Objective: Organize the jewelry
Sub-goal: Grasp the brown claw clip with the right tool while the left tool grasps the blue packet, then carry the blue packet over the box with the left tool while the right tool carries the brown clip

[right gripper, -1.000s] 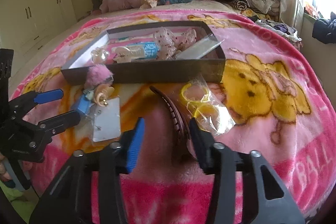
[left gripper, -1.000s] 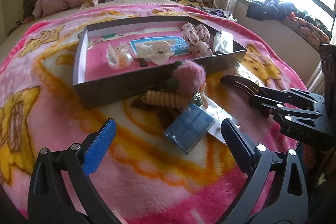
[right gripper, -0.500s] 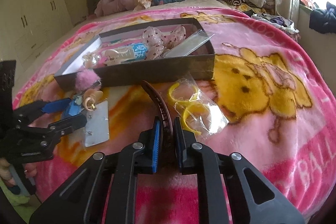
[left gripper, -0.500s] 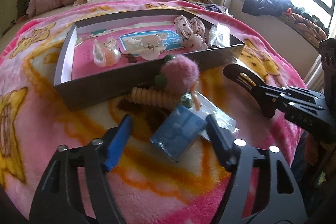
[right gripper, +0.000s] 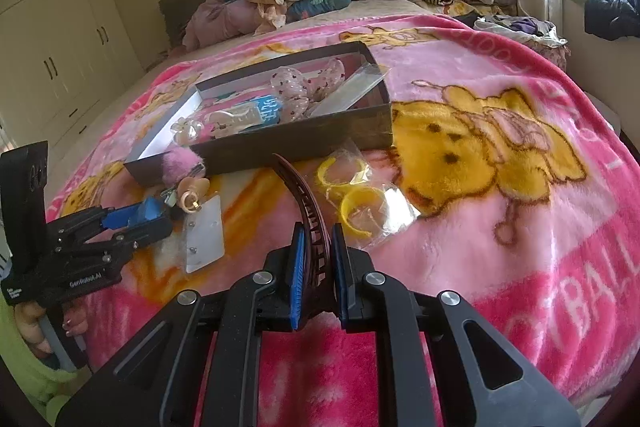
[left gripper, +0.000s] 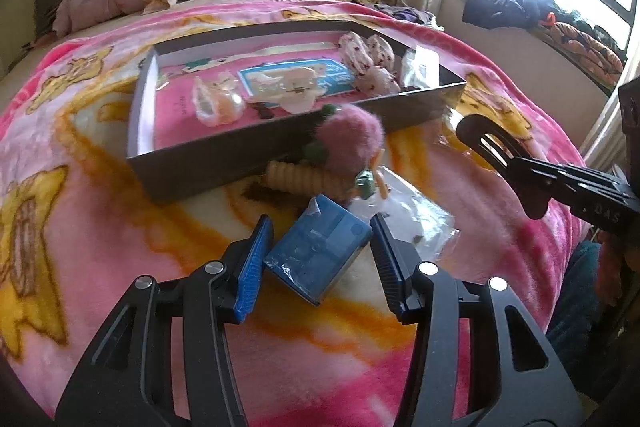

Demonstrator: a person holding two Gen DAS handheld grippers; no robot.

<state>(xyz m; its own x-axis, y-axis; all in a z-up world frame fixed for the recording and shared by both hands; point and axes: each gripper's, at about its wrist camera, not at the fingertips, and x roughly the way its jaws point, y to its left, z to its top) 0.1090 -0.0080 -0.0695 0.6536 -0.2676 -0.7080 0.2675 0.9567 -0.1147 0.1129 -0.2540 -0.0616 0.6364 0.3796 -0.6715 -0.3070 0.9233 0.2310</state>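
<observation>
A small blue box (left gripper: 320,251) lies on the pink blanket. My left gripper (left gripper: 320,223) straddles it with its jaws closing, and the pads touch two of the box's opposite corners. From the right wrist view the left gripper (right gripper: 156,217) shows at the left with the blue box (right gripper: 150,207) between its fingers. My right gripper (right gripper: 316,231) is shut on a dark curved hair clip (right gripper: 292,179), whose free end arches up toward the grey box (right gripper: 304,139). The left wrist view shows the right gripper (left gripper: 532,175) holding that hair clip (left gripper: 480,131) above the blanket.
The grey box (left gripper: 224,155) holds several hair pieces and packets. In front of it lie a pink pompom (left gripper: 352,139), a beige spiral hair tie (left gripper: 296,179), a clear packet (right gripper: 204,235) and a bag of yellow rings (right gripper: 352,195). Clothes are piled at the bed's head.
The left gripper's jaws came in from wide open to the sides of the blue box. The right gripper shut on the hair clip and raised it slightly.
</observation>
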